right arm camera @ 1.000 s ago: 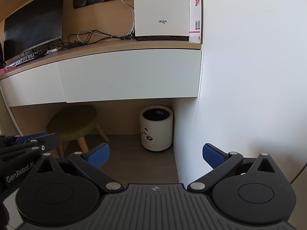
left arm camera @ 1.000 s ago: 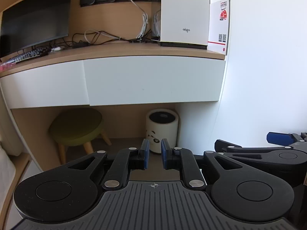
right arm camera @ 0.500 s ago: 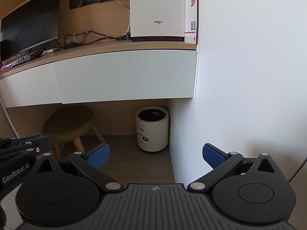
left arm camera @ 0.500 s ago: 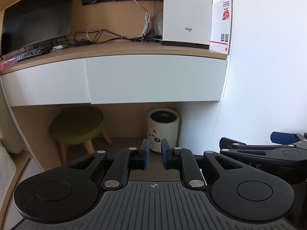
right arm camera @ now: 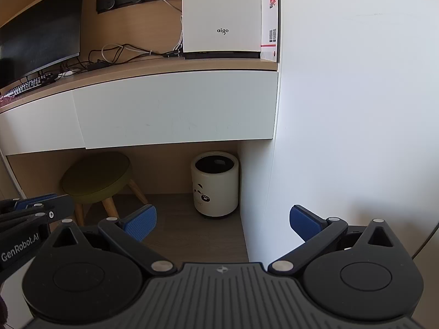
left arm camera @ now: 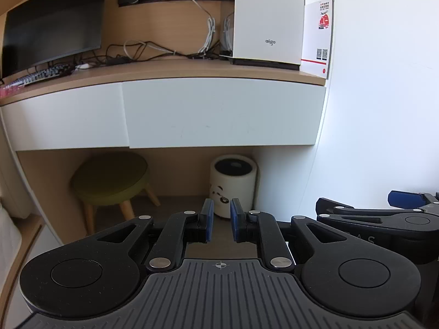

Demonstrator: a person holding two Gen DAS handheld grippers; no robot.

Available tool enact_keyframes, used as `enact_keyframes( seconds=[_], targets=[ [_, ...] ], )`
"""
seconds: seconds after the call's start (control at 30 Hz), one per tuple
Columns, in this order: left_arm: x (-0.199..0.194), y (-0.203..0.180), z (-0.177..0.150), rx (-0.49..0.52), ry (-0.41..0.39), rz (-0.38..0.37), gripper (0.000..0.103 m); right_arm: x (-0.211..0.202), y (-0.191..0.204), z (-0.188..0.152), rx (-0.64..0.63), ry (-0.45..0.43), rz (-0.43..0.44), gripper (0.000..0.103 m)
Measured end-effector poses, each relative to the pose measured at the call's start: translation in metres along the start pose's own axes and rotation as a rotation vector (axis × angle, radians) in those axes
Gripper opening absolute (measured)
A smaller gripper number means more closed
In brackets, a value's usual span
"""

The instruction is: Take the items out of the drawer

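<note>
Ahead of both hand-held grippers and above them runs the long wooden surface (left arm camera: 170,68) with two flat white drawer fronts under it; the wider right-hand white drawer (left arm camera: 222,112) is shut, its face flush with the narrower white drawer (left arm camera: 65,118) to its left, so nothing inside either can be seen. On the surface above the wide drawer stands a tall white box-shaped appliance (left arm camera: 269,19), and farther left a dark flat monitor (left arm camera: 55,24) with a tangle of black and white cables (left arm camera: 142,50) between them. Below the drawers, beyond the fingertips, sit a round olive-green stool on wooden legs (left arm camera: 109,181) and a cream cylindrical bin with a panda face (left arm camera: 233,186). The right hand-held gripper (right arm camera: 222,222) is spread wide, its blue pads far apart, holding and touching nothing. The left hand-held gripper (left arm camera: 221,223) has its blue pads drawn near together with a narrow gap, gripping nothing.
</note>
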State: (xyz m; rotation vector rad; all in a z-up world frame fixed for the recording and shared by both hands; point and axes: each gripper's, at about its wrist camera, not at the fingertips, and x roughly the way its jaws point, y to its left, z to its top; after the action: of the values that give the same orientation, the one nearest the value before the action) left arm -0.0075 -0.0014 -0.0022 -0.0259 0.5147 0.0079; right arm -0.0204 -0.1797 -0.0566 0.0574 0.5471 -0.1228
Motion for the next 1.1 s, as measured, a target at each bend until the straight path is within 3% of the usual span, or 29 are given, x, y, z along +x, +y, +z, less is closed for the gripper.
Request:
enact_keyframes(
  seconds=[1.1],
  targets=[
    [0.0087,-0.0011,-0.0004,-0.002,0.013,-0.029,0.016,0.0001,0.0008,-0.0057,-0.006,-0.002,-0.032,0.103]
  ],
)
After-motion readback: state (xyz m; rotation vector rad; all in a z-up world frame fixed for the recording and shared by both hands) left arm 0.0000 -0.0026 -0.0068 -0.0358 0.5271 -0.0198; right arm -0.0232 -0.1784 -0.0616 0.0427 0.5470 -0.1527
